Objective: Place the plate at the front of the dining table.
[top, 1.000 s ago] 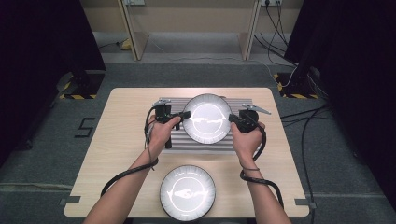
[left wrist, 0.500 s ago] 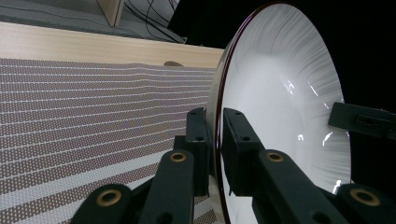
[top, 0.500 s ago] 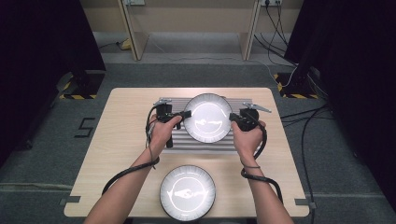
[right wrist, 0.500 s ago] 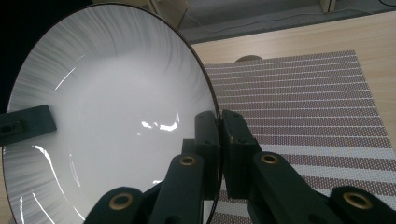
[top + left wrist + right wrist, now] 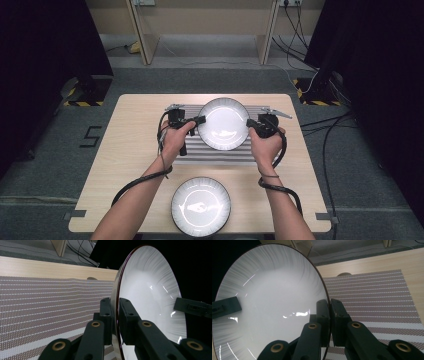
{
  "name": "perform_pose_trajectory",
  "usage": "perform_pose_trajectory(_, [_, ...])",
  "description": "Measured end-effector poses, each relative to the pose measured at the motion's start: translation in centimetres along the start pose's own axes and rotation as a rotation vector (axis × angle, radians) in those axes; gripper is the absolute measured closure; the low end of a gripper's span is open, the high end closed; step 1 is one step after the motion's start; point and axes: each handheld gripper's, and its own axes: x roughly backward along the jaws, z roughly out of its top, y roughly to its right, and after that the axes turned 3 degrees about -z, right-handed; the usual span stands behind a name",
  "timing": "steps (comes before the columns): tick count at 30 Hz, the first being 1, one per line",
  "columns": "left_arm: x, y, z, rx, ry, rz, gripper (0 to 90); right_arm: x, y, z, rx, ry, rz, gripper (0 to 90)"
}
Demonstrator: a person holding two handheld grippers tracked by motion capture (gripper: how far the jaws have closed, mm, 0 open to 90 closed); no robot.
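Both grippers clamped on the same plate, one each side.

- Left gripper (image 5: 199, 120): jaws closed on the left rim of the round white ceramic plate with grey radial streaks and a thin dark edge (image 5: 223, 123). In the left gripper view (image 5: 115, 315) the rim sits pinched between the two black pads, plate (image 5: 150, 302) standing on edge in that camera.
- Right gripper (image 5: 250, 124): jaws closed on the right rim of that plate. The right gripper view (image 5: 329, 315) gives the same picture: rim between the pads, plate face (image 5: 269, 305) to the left, and the far jaw of the other gripper pokes in at the left edge.
- Plate position: over the grey-and-white striped woven placemat (image 5: 210, 152), which lies in the middle of the light wooden table (image 5: 130, 150) toward its far edge. Plate sits over the mat's far half. Cannot tell whether it rests on the mat or is held just off it.
- Second round white plate with a dark rim (image 5: 201, 205): flat on the table at the near edge, roughly centred, well apart from the mat plate and untouched.
- Black cables (image 5: 140, 182) trail from both grippers back along the forearms toward the near edge.
- Small metal brackets (image 5: 274, 111) at the mat's far corners, just beside the grippers.
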Motion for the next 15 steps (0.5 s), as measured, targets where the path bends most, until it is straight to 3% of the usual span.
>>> perform_pose_trajectory(7, [-0.5, 0.0, 0.3, 0.002, 0.013, -0.009, 81.5, -0.1, 0.2, 0.5, 0.0, 0.007, -0.007, 86.3])
perform_pose_trajectory(15, [-1.6, -0.6, 0.4, 0.013, 0.006, 0.009, 81.1, -1.0, 0.6, 0.7, -0.01, 0.006, -0.011, 86.4])
